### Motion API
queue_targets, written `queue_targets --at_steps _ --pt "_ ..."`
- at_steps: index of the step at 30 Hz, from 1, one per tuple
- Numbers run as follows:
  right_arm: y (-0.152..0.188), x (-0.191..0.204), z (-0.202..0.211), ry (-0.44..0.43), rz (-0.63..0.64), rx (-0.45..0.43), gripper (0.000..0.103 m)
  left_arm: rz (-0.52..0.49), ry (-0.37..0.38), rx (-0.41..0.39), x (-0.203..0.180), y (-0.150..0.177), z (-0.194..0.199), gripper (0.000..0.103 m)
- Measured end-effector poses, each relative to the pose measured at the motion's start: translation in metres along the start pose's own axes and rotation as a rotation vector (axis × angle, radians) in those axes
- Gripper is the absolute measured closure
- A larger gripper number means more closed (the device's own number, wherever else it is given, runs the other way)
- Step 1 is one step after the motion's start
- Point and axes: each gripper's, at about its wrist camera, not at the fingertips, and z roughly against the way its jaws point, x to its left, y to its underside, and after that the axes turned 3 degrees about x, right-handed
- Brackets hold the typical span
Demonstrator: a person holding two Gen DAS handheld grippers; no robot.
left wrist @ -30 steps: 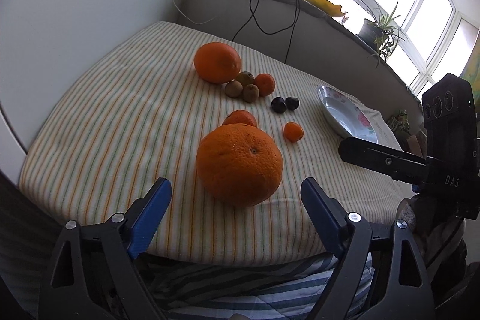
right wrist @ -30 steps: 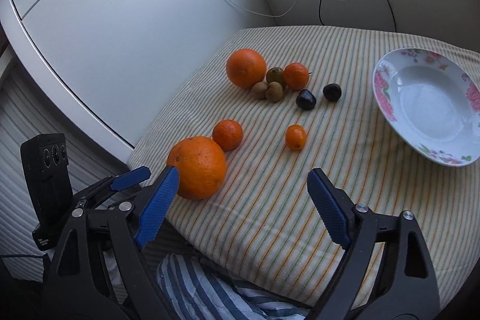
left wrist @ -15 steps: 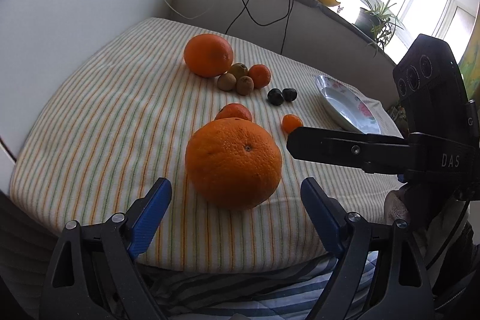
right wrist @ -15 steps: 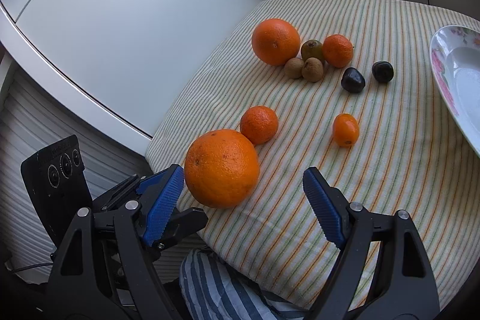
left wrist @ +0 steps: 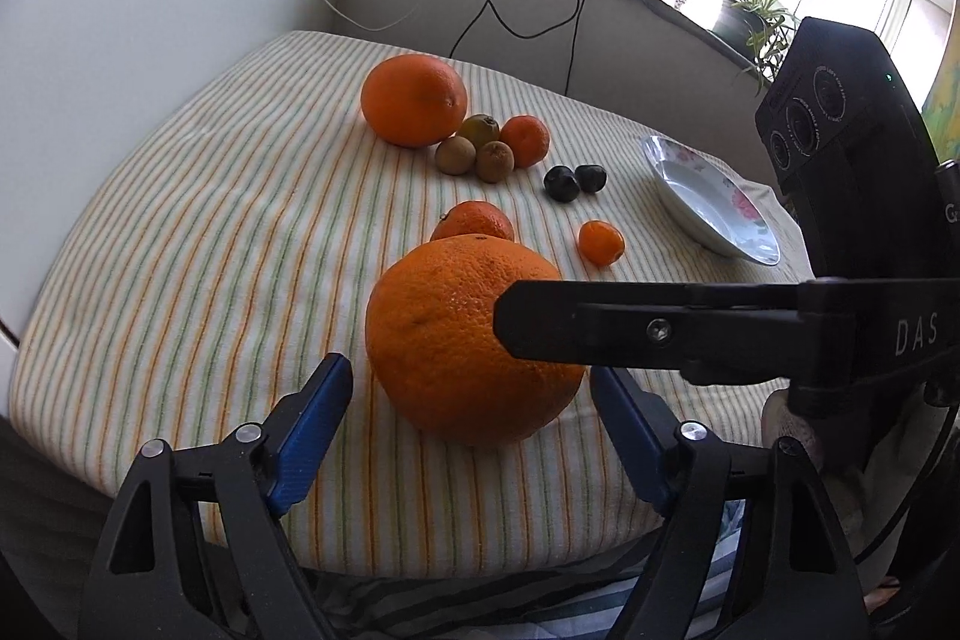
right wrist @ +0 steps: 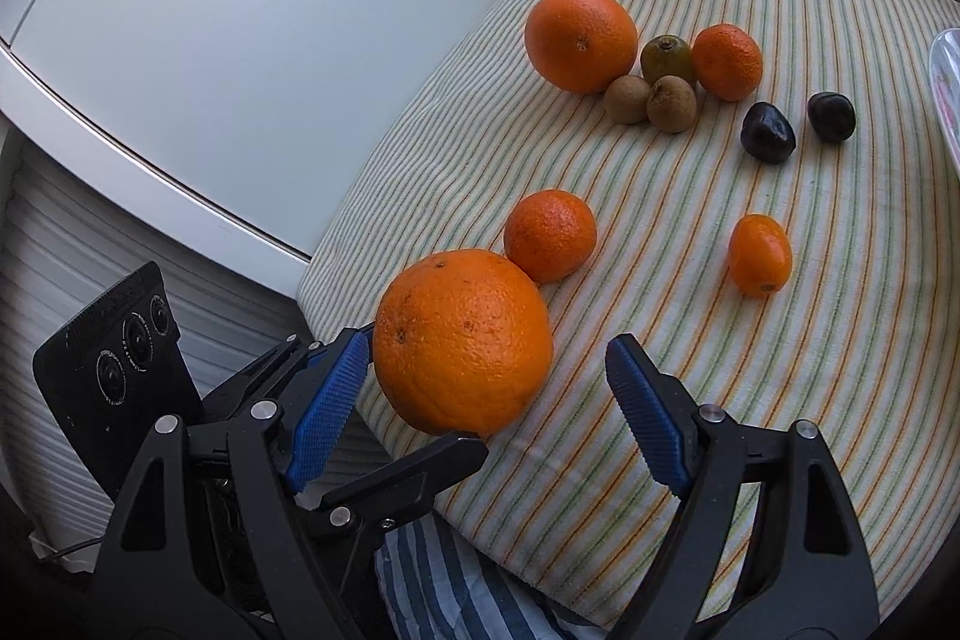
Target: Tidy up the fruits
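Item: large orange, lying on the striped cloth near its front edge. Position relative to left gripper: between the two blue pads, just ahead of their tips; the jaws have just been closing, yet a gap shows at each side of the fruit and neither pad presses on it. Position relative to right gripper: the orange sits toward its left pad, which looks to touch the peel or lie just beside it, while the right pad stands well apart; jaws released, nothing grasped. One black finger of the right gripper crosses in front of the orange in the left wrist view. Adjacent stock: a mandarin touching the large orange on its far side; a kumquat apart to the right; farther back a second large orange clustered with a greenish fruit, two brown kiwis and another mandarin; two dark plums nearby. A flowered plate rests at the right of the cloth.
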Motion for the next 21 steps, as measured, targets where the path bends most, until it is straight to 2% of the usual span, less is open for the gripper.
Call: queue_targets --at_steps 3,5,10,12,17,21 --pt "-0.005 -0.001 -0.01 0.002 -0.002 0.009 0.018 -0.003 0.006 -0.001 0.0 -0.002 -0.002 0.024" --pt "-0.008 -0.001 -0.016 -0.008 -0.006 0.016 0.024 -0.005 0.008 0.002 0.0 -0.002 -0.003 0.024" --pt "-0.012 0.0 -0.022 -0.019 -0.002 0.021 0.026 0.001 0.011 0.008 0.002 -0.002 -0.006 0.027" --pt "-0.014 0.0 -0.024 -0.031 0.001 0.023 0.03 0.001 0.012 0.008 0.001 -0.002 -0.006 0.027" --pt "-0.015 0.004 -0.024 -0.047 0.014 0.03 0.037 -0.006 0.007 0.009 0.001 -0.002 -0.006 0.027" --pt "-0.013 0.007 -0.022 -0.045 0.023 0.034 0.037 -0.012 -0.001 0.006 -0.001 -0.002 -0.005 0.028"
